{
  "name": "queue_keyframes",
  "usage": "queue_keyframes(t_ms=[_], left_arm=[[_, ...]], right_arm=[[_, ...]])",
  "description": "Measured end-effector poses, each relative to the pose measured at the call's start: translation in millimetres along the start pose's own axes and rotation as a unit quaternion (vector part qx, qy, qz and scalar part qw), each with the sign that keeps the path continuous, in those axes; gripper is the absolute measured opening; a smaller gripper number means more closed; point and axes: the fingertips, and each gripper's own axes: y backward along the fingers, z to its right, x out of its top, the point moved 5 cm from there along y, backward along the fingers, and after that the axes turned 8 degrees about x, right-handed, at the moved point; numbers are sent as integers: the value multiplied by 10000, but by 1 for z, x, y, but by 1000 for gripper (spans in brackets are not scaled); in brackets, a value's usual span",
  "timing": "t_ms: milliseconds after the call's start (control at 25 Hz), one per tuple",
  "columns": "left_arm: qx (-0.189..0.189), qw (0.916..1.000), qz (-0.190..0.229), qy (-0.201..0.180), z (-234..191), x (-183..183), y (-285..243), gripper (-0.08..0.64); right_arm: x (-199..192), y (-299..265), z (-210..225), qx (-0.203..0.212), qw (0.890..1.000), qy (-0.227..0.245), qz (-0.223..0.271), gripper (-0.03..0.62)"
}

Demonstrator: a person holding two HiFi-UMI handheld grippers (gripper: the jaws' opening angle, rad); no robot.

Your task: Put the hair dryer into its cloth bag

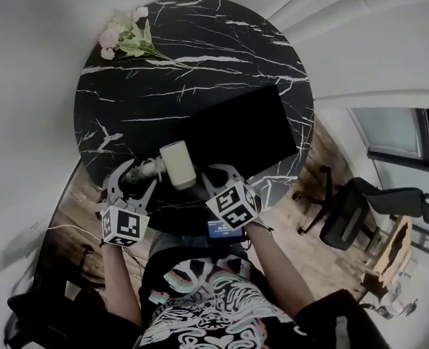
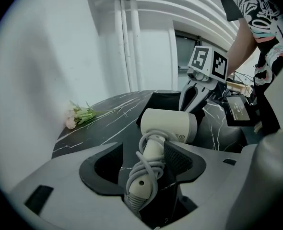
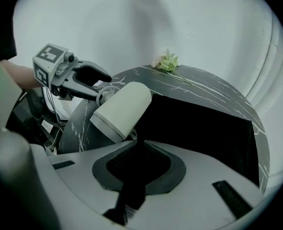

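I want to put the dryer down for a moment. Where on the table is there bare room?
Bare marble lies between the flowers and the cloth bag, and along the table at its far right rim. The near edge is crowded: hair dryer, left gripper, right gripper.

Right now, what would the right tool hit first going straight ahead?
The black bag, whose edge the right tool already seems to pinch, lying on the table; the hair dryer looks just left of that line.
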Motion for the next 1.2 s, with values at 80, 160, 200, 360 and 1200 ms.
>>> queue_keyframes(t_ms=[80,160,200,360,1200], left_arm=[[-82,9999,-51,32,-4,0,-1,283],[-168,9998,-126,20,-7,0,-3,303],[-230,9996,-160,10,-7,1,-3,308],[-603,9974,-356,-146,5,-4,-5,308],[-848,9851,-874,-1217,24,-19,-28,350]], right_arm=[[0,2,1,53,9995,-277,153,44],[1,6,2,128,9976,-603,329,44],[1,8,3,131,9967,-698,395,44],[-2,11,4,148,9956,-803,450,44],[-9,17,3,222,9918,-1081,641,46]])
